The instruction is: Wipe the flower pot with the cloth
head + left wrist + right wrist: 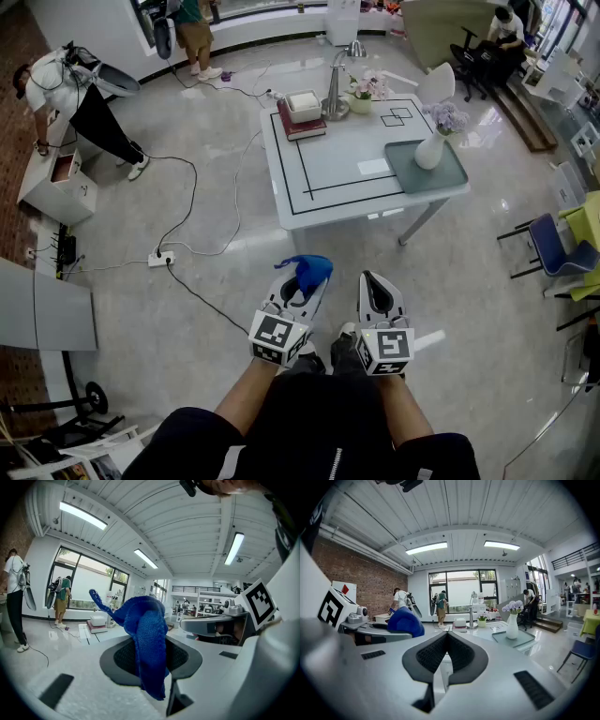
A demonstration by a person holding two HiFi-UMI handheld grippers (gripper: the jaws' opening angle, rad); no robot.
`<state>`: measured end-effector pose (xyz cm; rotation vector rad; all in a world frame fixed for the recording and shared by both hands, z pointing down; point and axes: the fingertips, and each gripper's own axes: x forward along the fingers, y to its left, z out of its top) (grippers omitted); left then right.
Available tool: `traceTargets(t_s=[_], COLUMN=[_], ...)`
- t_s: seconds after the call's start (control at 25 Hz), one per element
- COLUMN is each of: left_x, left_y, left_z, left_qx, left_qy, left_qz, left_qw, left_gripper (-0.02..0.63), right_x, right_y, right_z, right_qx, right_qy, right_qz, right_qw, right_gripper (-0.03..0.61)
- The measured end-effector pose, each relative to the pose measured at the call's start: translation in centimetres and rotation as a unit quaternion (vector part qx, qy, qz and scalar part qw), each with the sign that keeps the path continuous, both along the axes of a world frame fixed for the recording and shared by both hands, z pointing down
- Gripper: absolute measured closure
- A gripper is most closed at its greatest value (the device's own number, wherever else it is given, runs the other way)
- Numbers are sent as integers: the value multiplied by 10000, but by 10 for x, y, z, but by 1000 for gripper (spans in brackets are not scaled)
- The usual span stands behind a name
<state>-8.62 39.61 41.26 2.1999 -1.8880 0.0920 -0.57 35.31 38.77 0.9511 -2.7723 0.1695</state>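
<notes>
My left gripper (pixel 298 284) is shut on a blue knitted cloth (pixel 311 270), which bunches up over the closed jaws (pixel 147 634). Beside it my right gripper (pixel 375 279) is shut with nothing in it (pixel 446 637). Both hang over the floor, well short of the white table (pixel 347 183). At the table's far edge stands a small flower pot (pixel 361 101) with pink blooms, also seen in the right gripper view (pixel 482 622). A white vase (pixel 431 148) with purple flowers stands on a grey tray (pixel 450 173) at the table's right.
Books with a white box (pixel 302 112) and a desk lamp (pixel 336 89) sit at the table's back. A cable and power strip (pixel 161 257) lie on the floor to the left. A blue chair (pixel 562 251) is at right. Several people stand around the room's edges.
</notes>
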Motion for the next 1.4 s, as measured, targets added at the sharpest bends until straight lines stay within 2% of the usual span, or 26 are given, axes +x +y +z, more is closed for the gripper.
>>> traceTargets(t_s=[0.2, 0.32, 0.92, 1.16, 1.4], left_x=[5, 7, 13, 14, 15], left_y=[0, 0, -6, -32, -81], left_z=[-6, -7, 0, 1, 8], left_qx=[115, 116, 67, 50, 18], left_qy=[99, 101, 208, 216, 163], left_qz=[24, 40, 283, 414, 538], left_qw=[9999, 9999, 9994, 9989, 9984], left_gripper=[495, 495, 495, 495, 497], right_x=[5, 9, 18, 23, 21], right_y=[0, 0, 4, -23, -74], right_z=[-1, -2, 8, 10, 20], right_qx=[-22, -67, -190, -256, -322], right_qy=[-29, -154, -108, -144, -176], right_qz=[51, 71, 334, 475, 548], right_qw=[10000, 9998, 9992, 9984, 9978], right_gripper=[571, 571, 571, 571, 571])
